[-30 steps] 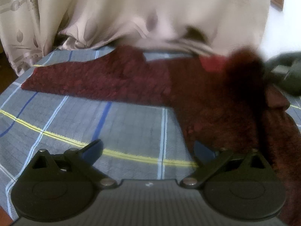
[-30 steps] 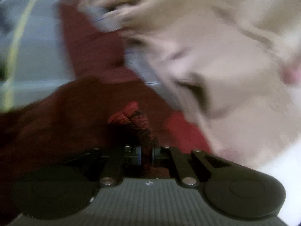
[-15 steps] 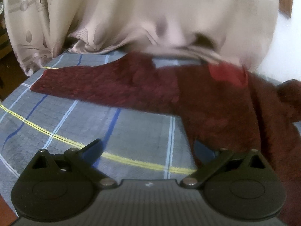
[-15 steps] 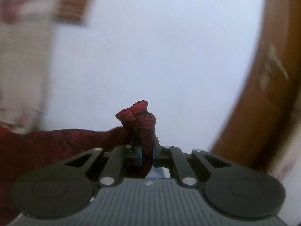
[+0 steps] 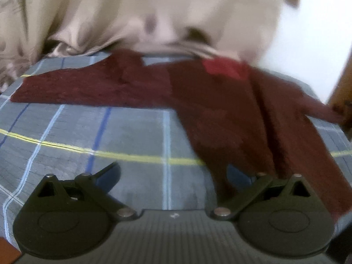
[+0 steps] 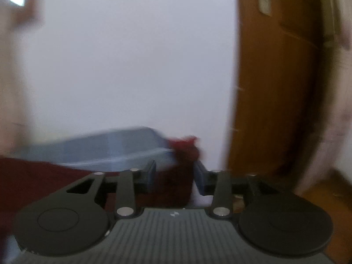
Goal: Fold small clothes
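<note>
A dark red knitted garment [image 5: 215, 110] lies spread on the grey checked cloth [image 5: 110, 132], one sleeve stretched left, a red label [image 5: 222, 68] at its neck. My left gripper [image 5: 173, 176] is open low over the cloth, its right finger at the garment's near edge. In the right wrist view my right gripper [image 6: 175, 176] has its jaws apart, with the garment's sleeve end [image 6: 184, 149] lying between them and just past the tips. The view is blurred.
A beige patterned curtain [image 5: 132, 11] hangs at the far edge. A white wall [image 6: 132, 66] and a brown wooden door [image 6: 275, 77] stand to the right. The cloth's right edge [image 5: 325, 127] is close to the sleeve.
My right gripper swung right with the sleeve end pinched, then opened its jaws; the sleeve now lies out to the right on the cloth. My left gripper stayed open and shifted slightly.
</note>
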Tool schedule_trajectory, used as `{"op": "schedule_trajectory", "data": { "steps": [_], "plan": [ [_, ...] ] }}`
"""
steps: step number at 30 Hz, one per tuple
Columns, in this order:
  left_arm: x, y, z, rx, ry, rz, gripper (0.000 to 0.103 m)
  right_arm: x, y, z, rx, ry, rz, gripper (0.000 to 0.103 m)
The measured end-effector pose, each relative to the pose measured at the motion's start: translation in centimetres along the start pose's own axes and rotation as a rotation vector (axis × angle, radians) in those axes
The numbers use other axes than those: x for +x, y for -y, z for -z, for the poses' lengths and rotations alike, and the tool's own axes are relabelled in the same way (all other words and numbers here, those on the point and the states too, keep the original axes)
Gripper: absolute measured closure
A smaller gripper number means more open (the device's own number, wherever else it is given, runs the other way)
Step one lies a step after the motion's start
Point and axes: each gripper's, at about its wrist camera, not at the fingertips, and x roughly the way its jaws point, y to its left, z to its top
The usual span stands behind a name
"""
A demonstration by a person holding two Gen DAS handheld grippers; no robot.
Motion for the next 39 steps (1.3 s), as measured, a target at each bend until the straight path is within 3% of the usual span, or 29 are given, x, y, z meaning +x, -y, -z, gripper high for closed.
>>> {"op": "schedule_trajectory", "data": {
  "steps": [1, 4, 6, 7, 10, 13, 14, 15, 16, 17, 19, 23, 25, 27, 30, 35, 39],
  "plan": [
    [-0.2, 0.1, 0.5, 0.017, -0.008, 0.024, 0.0, -2.3, -1.1, 0.7, -0.011, -0.01, -0.09, 0.057],
    [-0.7, 0.4, 1.5, 0.044, -0.033, 0.087, 0.0, -9.2, -5.3, 4.9, -0.067, -0.157, -0.421, 0.037],
    [-1.0, 0.5, 2.1, 0.06, -0.047, 0.131, 0.0, -13.3, -7.7, 7.7, -0.121, -0.221, -0.531, 0.027],
    [-1.1, 0.5, 2.3, 0.057, -0.047, 0.143, 0.0, -15.2, -8.8, 9.4, -0.159, -0.266, -0.56, 0.027],
    [-1.2, 0.3, 3.1, 0.029, -0.051, 0.18, 0.0, -18.4, -10.6, 13.2, -0.237, -0.358, -0.565, 0.027],
    [-1.0, 0.0, 3.9, -0.009, -0.075, 0.21, 0.0, -19.5, -11.7, 16.0, -0.205, -0.448, -0.586, 0.03],
    [-1.0, 0.0, 4.2, -0.019, -0.076, 0.219, 0.0, -20.2, -12.0, 16.8, -0.197, -0.419, -0.582, 0.031],
    [-0.9, -0.1, 4.4, -0.026, -0.08, 0.22, 0.0, -20.8, -12.6, 17.3, -0.206, -0.41, -0.587, 0.04],
    [-0.9, -0.2, 4.5, -0.039, -0.084, 0.217, 0.0, -20.8, -13.0, 17.2, -0.202, -0.402, -0.588, 0.078],
    [-1.2, -0.5, 4.6, -0.056, -0.082, 0.214, 0.0, -20.6, -12.6, 17.2, -0.16, -0.428, -0.595, 0.09],
    [-2.1, -0.9, 4.4, -0.078, -0.064, 0.214, 0.0, -20.4, -12.2, 17.4, -0.087, -0.438, -0.61, 0.089],
    [-5.3, -1.0, 3.8, -0.06, -0.016, 0.205, 0.0, -24.2, -10.0, 13.8, 0.013, -0.322, -0.669, 0.09],
    [-6.6, -0.6, 3.6, -0.038, 0.0, 0.212, 0.0, -27.2, -7.9, 11.3, 0.047, -0.257, -0.649, 0.09],
    [-6.8, -0.2, 3.8, -0.023, -0.009, 0.227, 0.0, -29.0, -5.9, 10.5, 0.079, -0.248, -0.63, 0.09],
    [-5.1, 1.0, 4.4, -0.006, -0.041, 0.232, 0.0, -28.8, -4.0, 12.1, 0.089, -0.329, -0.575, 0.09],
    [-1.2, 2.8, 5.2, -0.042, -0.109, 0.26, 0.0, -25.1, -2.8, 18.2, 0.203, -0.471, -0.521, 0.09],
    [1.3, 4.4, 5.1, -0.029, -0.142, 0.27, 0.0, -24.8, -1.7, 19.8, 0.288, -0.47, -0.546, 0.09]
  ]
}}
